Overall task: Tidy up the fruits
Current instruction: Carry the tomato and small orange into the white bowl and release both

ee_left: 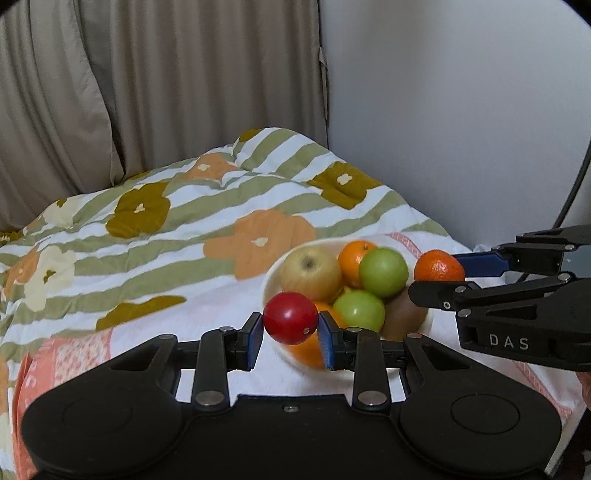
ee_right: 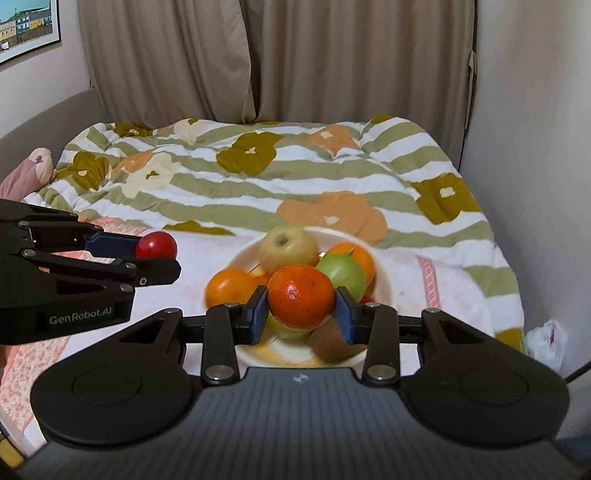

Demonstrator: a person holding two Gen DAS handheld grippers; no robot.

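Nearest to you, your left claw (ee_left: 290, 328) is clamped on a small red fruit (ee_left: 290, 318), its blue pads (ee_left: 255, 338) pressing both sides; the fruit hangs above the near rim of the white bowl (ee_left: 271, 275). Your right claw (ee_right: 301, 312) is clenched the same way on a deep orange mandarin (ee_right: 301, 297), held over the bowl's middle as that camera sees it. From the left wrist view the right claw reaches in from the right edge with the mandarin at its tip, just beside the bowl's right side; from the right wrist view the left claw comes in from the left, with the red fruit clear of the bowl on that side.

Below and just beyond the two held fruits, the bowl rests on a pale cloth with a pink patterned border (ee_left: 408, 245), spread on the bed. Packed in it are a yellowish apple (ee_left: 310, 273), two green apples (ee_left: 384, 271), at least two oranges (ee_left: 352, 260) and a brown fruit (ee_left: 404, 315) at the right, which looks like a kiwi. They crowd together, touching.

Beyond the bowl lies a rumpled quilt (ee_left: 177, 206) with green stripes and orange and olive flowers, rising to a hump at the back. A pink soft item (ee_right: 29, 171) lies at the quilt's far left edge, and a crumpled white bag (ee_right: 546, 341) sits low at the right by the wall.

Farthest off, beige curtains (ee_right: 280, 59) hang behind the bed, a plain white wall (ee_left: 461, 110) stands to the right, and a framed picture's corner (ee_right: 26, 26) shows upper left.
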